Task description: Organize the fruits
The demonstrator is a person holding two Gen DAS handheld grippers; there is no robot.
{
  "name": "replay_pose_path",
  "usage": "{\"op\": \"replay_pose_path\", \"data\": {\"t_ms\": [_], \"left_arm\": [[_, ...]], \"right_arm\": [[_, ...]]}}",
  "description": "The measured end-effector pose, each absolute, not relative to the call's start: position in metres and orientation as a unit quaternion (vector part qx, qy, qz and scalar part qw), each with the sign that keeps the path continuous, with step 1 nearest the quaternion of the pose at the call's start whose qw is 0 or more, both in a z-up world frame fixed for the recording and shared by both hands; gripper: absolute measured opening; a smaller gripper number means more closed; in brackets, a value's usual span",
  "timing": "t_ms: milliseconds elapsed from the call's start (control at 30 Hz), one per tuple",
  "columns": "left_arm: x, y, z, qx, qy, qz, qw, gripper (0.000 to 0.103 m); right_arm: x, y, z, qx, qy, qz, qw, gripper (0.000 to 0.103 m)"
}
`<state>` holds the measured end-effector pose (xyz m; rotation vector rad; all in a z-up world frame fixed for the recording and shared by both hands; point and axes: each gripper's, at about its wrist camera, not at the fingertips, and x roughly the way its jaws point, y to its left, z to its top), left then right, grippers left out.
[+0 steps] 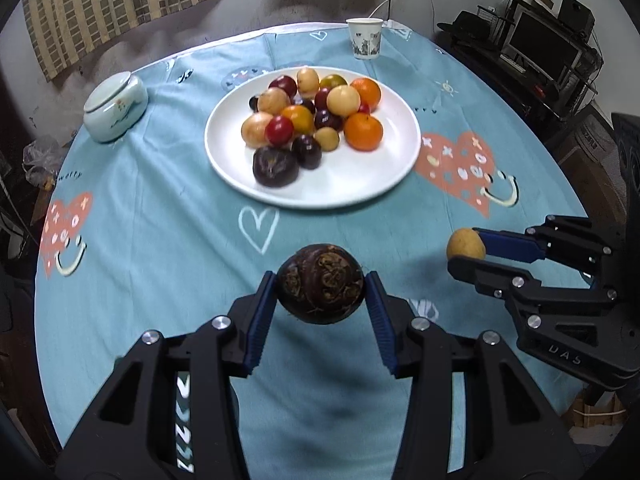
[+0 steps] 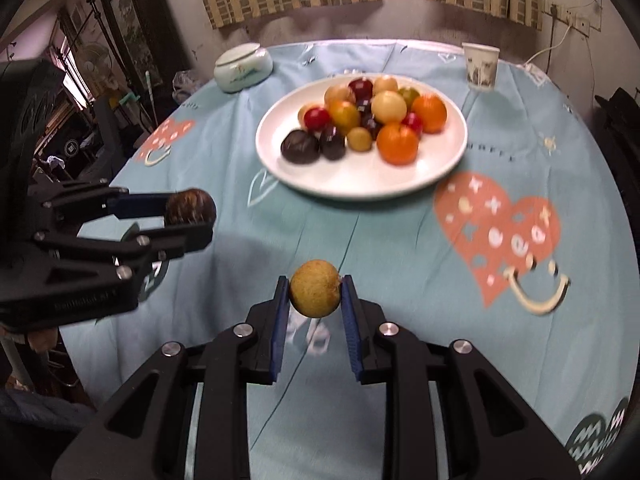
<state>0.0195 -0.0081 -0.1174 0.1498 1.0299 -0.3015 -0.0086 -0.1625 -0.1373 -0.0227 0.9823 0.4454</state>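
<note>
My left gripper (image 1: 321,290) is shut on a dark brown water chestnut (image 1: 321,289), held above the near side of the table. The same gripper (image 2: 188,220) and chestnut (image 2: 190,207) show at the left of the right wrist view. My right gripper (image 2: 315,295) is shut on a small yellow-brown longan (image 2: 315,294); from the left wrist view that gripper (image 1: 466,254) and its longan (image 1: 465,244) are at the right. A white plate (image 1: 352,188) (image 2: 360,184) beyond both grippers holds several fruits: oranges, red and dark plums, pale longans and another chestnut.
A blue tablecloth (image 1: 160,232) with heart prints covers the round table. A lidded celadon jar (image 1: 115,106) (image 2: 242,67) stands at the back left, a paper cup (image 1: 364,38) (image 2: 480,66) at the back right. Shelves and clutter line the room around the table.
</note>
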Motion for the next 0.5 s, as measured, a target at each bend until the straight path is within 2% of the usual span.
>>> {"op": "replay_pose_path", "data": {"t_ms": [233,500], "left_arm": [[0.050,-0.010,-0.113,0.068,0.485,-0.135,0.861,0.046],[0.041,-0.007,-0.116,0.066,0.490,-0.137,0.858,0.046]], "right_arm": [[0.025,-0.161,-0.124,-0.014,0.452,0.216,0.865,0.026],[0.022,-0.161,-0.131,-0.015,0.460,0.220,0.860,0.026]]}}
